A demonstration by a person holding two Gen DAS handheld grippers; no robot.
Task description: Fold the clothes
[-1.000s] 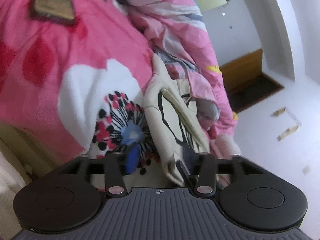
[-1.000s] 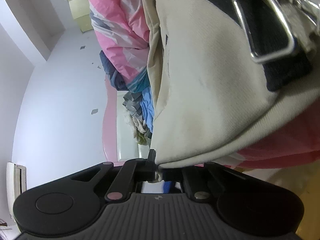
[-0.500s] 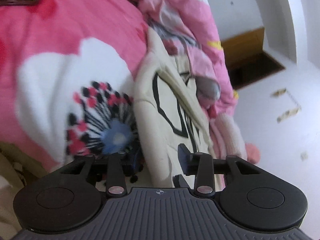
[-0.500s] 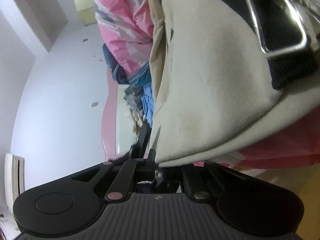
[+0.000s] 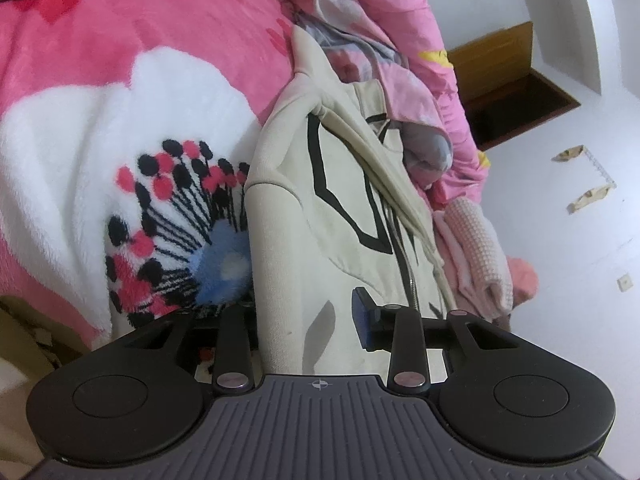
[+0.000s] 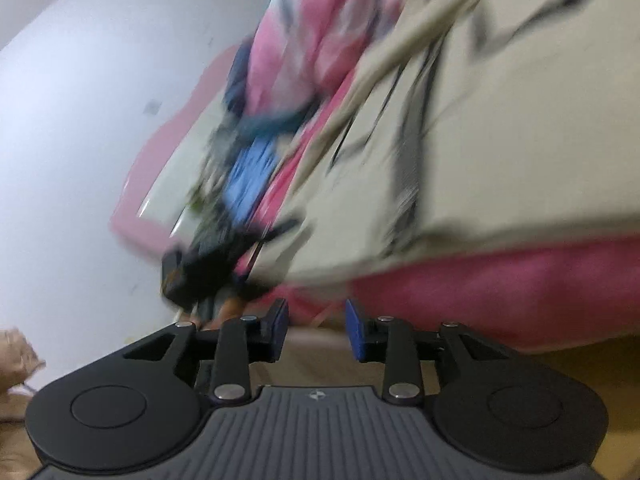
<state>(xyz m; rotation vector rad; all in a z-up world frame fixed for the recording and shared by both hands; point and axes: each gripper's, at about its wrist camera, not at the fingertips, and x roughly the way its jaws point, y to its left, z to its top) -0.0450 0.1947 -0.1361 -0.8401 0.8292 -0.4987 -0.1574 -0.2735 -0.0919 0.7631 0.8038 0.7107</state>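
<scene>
Left wrist view: cream jacket lies on pink floral blanket.

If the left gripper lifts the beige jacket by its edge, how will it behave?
The jacket will probably droop, since it already lies in soft folds on the blanket. Its thick-looking fabric and zipper suggest some weight. It may drag across the fleecy blanket instead of sliding freely.

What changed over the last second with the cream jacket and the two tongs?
The right tongs let go of the cream jacket; their jaws are opening, nothing between them. The left tongs moved in over the jacket's edge and are closing around it. The jacket stays on the pink blanket.
</scene>
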